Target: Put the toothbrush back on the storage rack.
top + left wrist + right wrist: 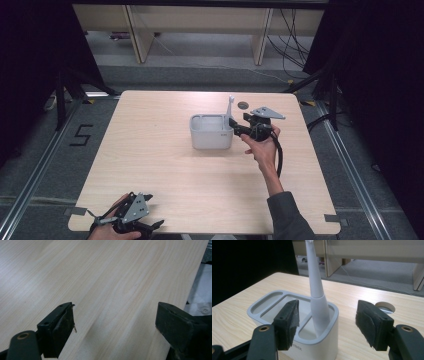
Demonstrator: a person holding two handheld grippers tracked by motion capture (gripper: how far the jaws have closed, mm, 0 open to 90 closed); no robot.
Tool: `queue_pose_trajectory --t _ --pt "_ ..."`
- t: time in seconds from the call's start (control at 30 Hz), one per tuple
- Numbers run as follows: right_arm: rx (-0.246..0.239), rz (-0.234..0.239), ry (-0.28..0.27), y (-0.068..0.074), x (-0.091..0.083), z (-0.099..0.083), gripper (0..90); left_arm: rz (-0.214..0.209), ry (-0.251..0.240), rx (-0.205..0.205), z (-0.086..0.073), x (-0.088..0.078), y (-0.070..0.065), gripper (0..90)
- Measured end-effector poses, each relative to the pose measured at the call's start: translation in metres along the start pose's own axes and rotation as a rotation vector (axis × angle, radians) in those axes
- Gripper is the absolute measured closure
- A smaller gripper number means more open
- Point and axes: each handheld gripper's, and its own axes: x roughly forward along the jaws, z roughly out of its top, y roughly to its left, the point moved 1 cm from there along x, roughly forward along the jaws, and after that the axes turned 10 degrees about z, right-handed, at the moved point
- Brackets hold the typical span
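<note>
your right hand [263,148] reached forward across the table [165,165] with the forearm angled up from the near edge and the wrist roughly level, so the right gripper [235,128] pointed sideways at the holder [211,132]. its jaws stood apart, with nothing pressed between the pads. the white toothbrush [318,302] stood nearly upright in the holder's compartment nearest that gripper, leaning slightly, in line with the gap between the jaws but clear of both. the holder sat near the table's middle, toward the far side, just beside the round hole [243,105]. your left hand [112,231] rested at the near left edge, holding the left gripper [115,325] low over bare wood with its jaws wide apart.
</note>
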Motion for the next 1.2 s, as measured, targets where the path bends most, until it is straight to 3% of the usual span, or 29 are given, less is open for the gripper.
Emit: queue_pose_trajectory --t 0.03,0.07,0.17,0.3,0.37,0.6,0.63,0.8,0.83,0.9,1.0,1.07,1.2 --pt "0.026 -0.009 0.007 0.002 -0.003 0.0 35.9 0.001 0.0 -0.003 0.0 0.0 0.0 14.8" --pt "-0.003 -0.01 0.006 0.0 -0.004 -0.001 35.8 -0.002 -0.007 -0.005 0.0 0.001 0.0 14.8" --pt "0.027 -0.008 0.014 0.0 -0.007 -0.002 35.2 0.0 -0.007 -0.008 0.0 0.0 0.0 14.8" --pt "-0.011 -0.016 0.017 -0.003 -0.01 -0.004 34.8 0.0 -0.007 -0.007 0.0 0.0 0.0 14.8" --pt "0.014 -0.008 0.021 -0.001 -0.011 -0.005 34.4 0.011 -0.007 -0.004 0.0 0.0 0.0 14.8" --pt "0.011 -0.006 0.027 -0.001 -0.015 -0.007 33.1 0.004 -0.003 -0.017 0.0 -0.001 -0.001 14.8" --pt "0.033 -0.006 0.024 0.002 -0.016 -0.008 33.0 0.002 -0.01 -0.019 0.0 0.0 -0.001 14.8" --pt "0.014 -0.01 0.024 0.0 -0.018 -0.01 32.6 0.005 -0.006 -0.003 0.0 -0.001 0.0 14.8" --pt "0.002 -0.012 0.032 0.0 -0.02 -0.009 32.6 0.002 -0.008 -0.021 0.0 0.0 -0.001 14.8" --pt "0.021 -0.002 0.024 0.0 -0.02 -0.01 32.5 0.005 -0.011 -0.007 0.0 0.0 0.0 14.8" --pt "0.012 -0.007 0.032 0.0 -0.022 -0.01 32.2 0.004 -0.002 -0.016 0.0 -0.001 -0.001 14.8" --pt "0.009 -0.004 0.026 0.0 -0.023 -0.011 32.2 0.011 -0.003 0.003 0.0 0.0 0.001 14.8" --pt "-0.001 -0.008 0.027 0.0 -0.027 -0.011 32.1 0.006 -0.002 -0.011 0.0 -0.001 0.0 14.8"
